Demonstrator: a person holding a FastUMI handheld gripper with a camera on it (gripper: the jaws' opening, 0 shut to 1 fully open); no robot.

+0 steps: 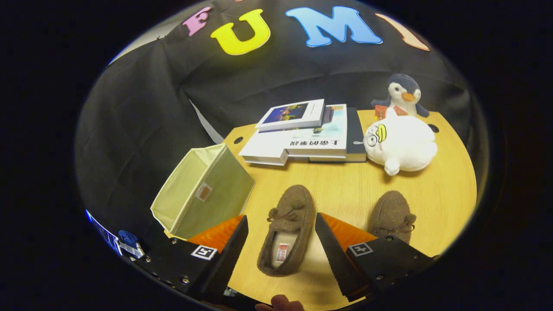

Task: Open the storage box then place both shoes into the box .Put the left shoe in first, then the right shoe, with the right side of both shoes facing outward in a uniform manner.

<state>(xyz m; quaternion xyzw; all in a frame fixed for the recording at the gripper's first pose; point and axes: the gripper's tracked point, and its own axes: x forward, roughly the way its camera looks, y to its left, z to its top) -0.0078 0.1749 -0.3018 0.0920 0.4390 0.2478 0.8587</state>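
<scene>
right shoe (pixel 391 216): heel hidden behind the right finger (pixel 341 255) of the gripper (pixel 281 252), which straddles the left shoe (pixel 286 231) without touching. storage box (pixel 203 192) at 10 o'clock, near corner behind left finger. Penguin toy (pixel 404 93) at 1 o'clock half-covered by white plush (pixel 399 144). Book titles probably unreadable

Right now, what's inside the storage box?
The storage box is open, and its visible interior shows only bare fabric walls and no shoes. Its near wall hides the bottom. Both shoes are on the table; one shoe lies between the open gripper fingers.
</scene>
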